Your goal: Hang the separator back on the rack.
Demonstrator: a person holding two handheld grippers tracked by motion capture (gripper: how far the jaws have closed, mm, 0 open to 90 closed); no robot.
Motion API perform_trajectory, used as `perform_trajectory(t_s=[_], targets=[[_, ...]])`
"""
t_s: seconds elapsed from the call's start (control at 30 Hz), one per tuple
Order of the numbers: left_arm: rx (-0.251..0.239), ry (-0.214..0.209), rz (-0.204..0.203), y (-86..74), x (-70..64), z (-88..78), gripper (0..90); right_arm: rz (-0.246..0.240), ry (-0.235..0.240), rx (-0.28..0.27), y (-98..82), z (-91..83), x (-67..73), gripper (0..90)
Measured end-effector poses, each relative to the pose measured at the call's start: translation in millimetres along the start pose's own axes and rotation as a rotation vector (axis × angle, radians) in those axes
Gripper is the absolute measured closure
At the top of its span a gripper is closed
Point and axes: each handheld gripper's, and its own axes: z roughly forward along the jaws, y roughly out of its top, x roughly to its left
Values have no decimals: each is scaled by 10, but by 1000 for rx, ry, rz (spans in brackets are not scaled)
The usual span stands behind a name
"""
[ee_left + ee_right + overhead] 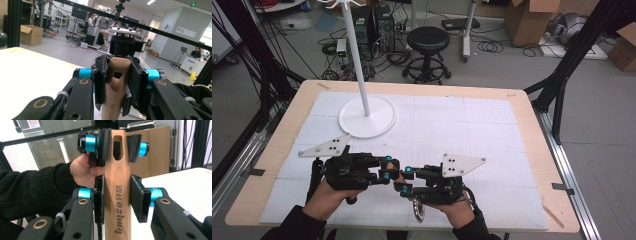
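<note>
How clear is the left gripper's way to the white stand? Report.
Probably clear: bare table lies between left gripper and white stand. But it is shut on the wooden handle, which the right gripper also clamps.

A black stool (428,52), cardboard boxes (532,20) and tangled cables (362,55) stand on the grey floor (602,125).

The table (532,150) is seen from above; the wooden handle (117,75) is viewed closely from opposite ends by both gripper cameras.
</note>
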Motion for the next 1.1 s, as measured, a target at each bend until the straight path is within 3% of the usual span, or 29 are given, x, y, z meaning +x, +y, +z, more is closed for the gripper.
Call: perform_trajectory(t_s=[0.2, 0.47, 0.7, 0.9, 1.1], targets=[[-3, -1, 13, 3, -19, -4, 704, 0, 9, 0, 2, 0, 0, 666], [13, 38, 19, 35, -52, 9, 709, 26, 14, 13, 13, 13, -14, 647], [24, 78, 20, 98, -63, -25, 714, 62, 19, 54, 0, 12, -40, 487], [2, 146, 55, 215, -132, -93, 714, 68, -40, 100, -26, 35, -41, 293], [-23, 259, 109, 341, -205, -134, 715, 21, -105, 107, -40, 44, -20, 252]])
